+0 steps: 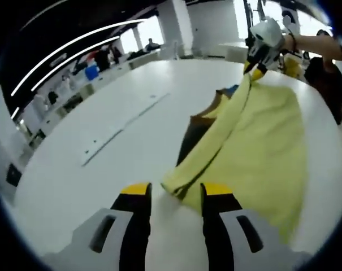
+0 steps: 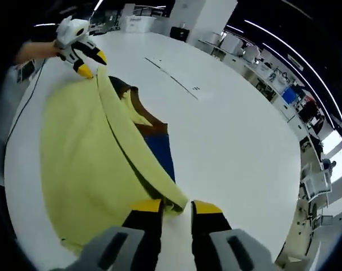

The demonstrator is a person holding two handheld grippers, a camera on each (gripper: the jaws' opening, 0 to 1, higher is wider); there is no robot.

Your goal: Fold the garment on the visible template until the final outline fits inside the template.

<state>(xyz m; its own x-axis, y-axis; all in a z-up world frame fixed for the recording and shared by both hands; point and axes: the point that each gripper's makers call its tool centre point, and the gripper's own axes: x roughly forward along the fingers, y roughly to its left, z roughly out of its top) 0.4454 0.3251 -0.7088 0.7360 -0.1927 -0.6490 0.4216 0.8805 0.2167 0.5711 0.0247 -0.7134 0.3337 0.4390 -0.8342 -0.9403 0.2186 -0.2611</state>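
Note:
A pale yellow garment (image 1: 261, 147) lies on the white table (image 1: 103, 169), one long edge raised as a ridge between both grippers. The left gripper (image 1: 177, 189) is shut on the near end of that ridge. At the far end the right gripper (image 1: 255, 70) pinches the garment. In the right gripper view, the right gripper (image 2: 176, 207) holds the garment (image 2: 86, 152) at its near corner, and the left gripper (image 2: 91, 64) grips the far peak. A flat brown and blue template (image 2: 156, 147) shows beside the ridge, mostly covered; the template (image 1: 194, 135) also lies partly under the cloth.
The table (image 2: 233, 141) is wide and bare beside the garment, with thin line marks (image 2: 176, 79) on it. A person's arm (image 1: 315, 42) holds the right gripper. Desks and people stand beyond the table's far edge (image 1: 91, 70). A thin cable (image 2: 26, 101) runs near the garment.

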